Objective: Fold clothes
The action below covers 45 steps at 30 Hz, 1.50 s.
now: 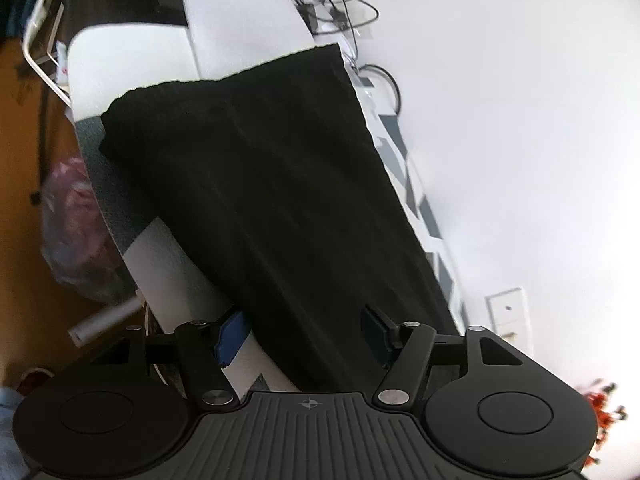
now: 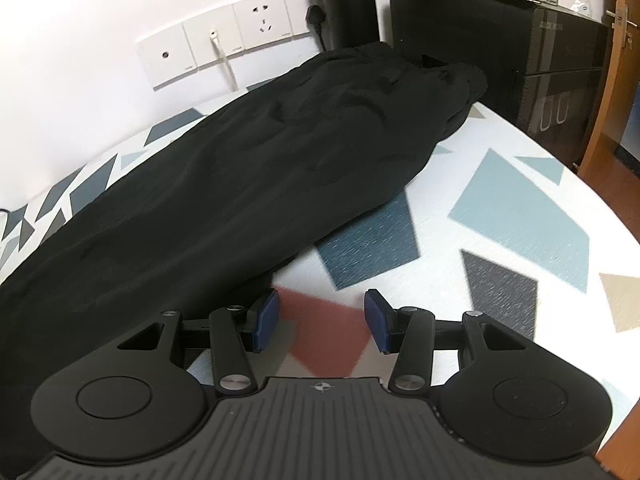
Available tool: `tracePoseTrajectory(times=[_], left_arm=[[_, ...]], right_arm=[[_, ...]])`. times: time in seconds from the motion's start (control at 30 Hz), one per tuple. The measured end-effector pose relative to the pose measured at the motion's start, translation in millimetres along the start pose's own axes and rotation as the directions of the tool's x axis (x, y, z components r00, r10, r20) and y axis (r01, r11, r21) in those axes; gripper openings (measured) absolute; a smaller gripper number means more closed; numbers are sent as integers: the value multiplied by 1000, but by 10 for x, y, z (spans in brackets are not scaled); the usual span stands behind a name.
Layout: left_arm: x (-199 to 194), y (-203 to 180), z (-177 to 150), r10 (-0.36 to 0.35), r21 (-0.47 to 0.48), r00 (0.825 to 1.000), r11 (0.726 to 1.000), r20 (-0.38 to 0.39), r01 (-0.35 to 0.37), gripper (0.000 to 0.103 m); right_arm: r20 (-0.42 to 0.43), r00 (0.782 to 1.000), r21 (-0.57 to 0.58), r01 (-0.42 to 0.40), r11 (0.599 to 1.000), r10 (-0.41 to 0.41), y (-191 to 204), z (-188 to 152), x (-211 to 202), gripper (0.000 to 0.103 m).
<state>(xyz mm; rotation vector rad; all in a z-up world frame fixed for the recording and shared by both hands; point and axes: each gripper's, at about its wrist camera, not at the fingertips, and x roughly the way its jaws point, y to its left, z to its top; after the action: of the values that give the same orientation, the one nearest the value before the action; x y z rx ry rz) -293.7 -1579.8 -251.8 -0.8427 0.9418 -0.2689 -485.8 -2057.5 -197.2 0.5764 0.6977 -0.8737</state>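
A long black garment (image 1: 260,184) lies stretched along the patterned bed sheet (image 1: 168,268) beside the wall. In the left wrist view my left gripper (image 1: 303,332) hovers over the garment's near end. Its blue pads stand apart, and cloth shows in the gap but is not pinched. The right wrist view shows the same garment (image 2: 224,184) running from the near left to a bunched end at the far right. My right gripper (image 2: 322,318) is open over a red patch of the sheet (image 2: 520,208), just right of the garment's edge, with nothing between its fingers.
The white wall (image 1: 520,120) runs close along the garment's far side, with sockets (image 2: 224,46). A black cabinet (image 2: 520,40) stands past the bed's end. Cables (image 1: 340,4) and a white pillow (image 1: 132,64) lie beyond the garment. A plastic bag (image 1: 72,220) sits on the floor.
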Motion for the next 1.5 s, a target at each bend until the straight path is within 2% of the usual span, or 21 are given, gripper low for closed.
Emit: tracePoseTrajectory(times=[0.13,0.23,0.3,0.33,0.37,0.4,0.47,0.57,0.7,1.07,1.2,1.27,1.33,1.37,1.43,1.5], left_arm=[[-72,101,-24,-7,-98,996,995,84,15,64],[-150,166,22,24,-176,991,984,135,0,67],[-226,198,47,37,-187,989,982,145,-10,77],[-228,220,66,20,-169,992,986,128,2,81],[-231,242,85,3,-151,994,988,110,14,94],[-228,237,91,-6,-126,996,992,92,17,102],[-196,109,42,21,-45,998,999,65,-18,102],[-141,-62,-14,96,40,992,994,84,-100,102],[-86,-161,-52,134,76,985,987,113,-143,102],[45,-101,81,1,109,993,994,116,-14,102],[125,-4,86,-145,-7,987,989,71,146,101],[157,-37,15,-202,1,979,979,26,202,101],[195,-132,-103,-222,64,975,973,-25,223,101],[208,-184,-152,-203,103,979,973,-27,205,99],[216,-239,-215,-150,136,988,980,19,146,90],[226,-203,-190,-125,89,989,989,80,118,70]], right_arm=[[-2,1000,-3,-7,1000,7,-101,16,6,48],[-8,1000,0,-8,1000,8,-166,6,1,48],[-8,1000,2,-7,1000,7,-199,1,-5,48],[-10,1000,6,-7,1000,7,-216,1,-5,48],[-11,1000,10,-6,1000,6,-233,1,-5,48],[-13,1000,12,-5,1000,5,-242,1,-5,48],[-17,1000,14,-3,1000,3,-257,-2,-2,50],[-18,1000,12,-2,1000,2,-257,-5,3,52],[-22,1000,9,-11,1000,12,-234,-16,3,52],[-24,1000,-5,-1,1000,1,-209,-38,-6,54],[-27,1000,5,7,1000,-7,-195,-30,-4,55],[-26,1000,3,6,1000,-6,-181,-33,-6,55],[-27,1000,3,13,1000,-13,-165,-36,2,55],[-27,1000,4,16,1000,-16,-156,-32,10,55],[-28,999,6,20,1000,-20,-134,-20,24,55],[-29,999,9,20,1000,-19,-111,-6,31,55]])
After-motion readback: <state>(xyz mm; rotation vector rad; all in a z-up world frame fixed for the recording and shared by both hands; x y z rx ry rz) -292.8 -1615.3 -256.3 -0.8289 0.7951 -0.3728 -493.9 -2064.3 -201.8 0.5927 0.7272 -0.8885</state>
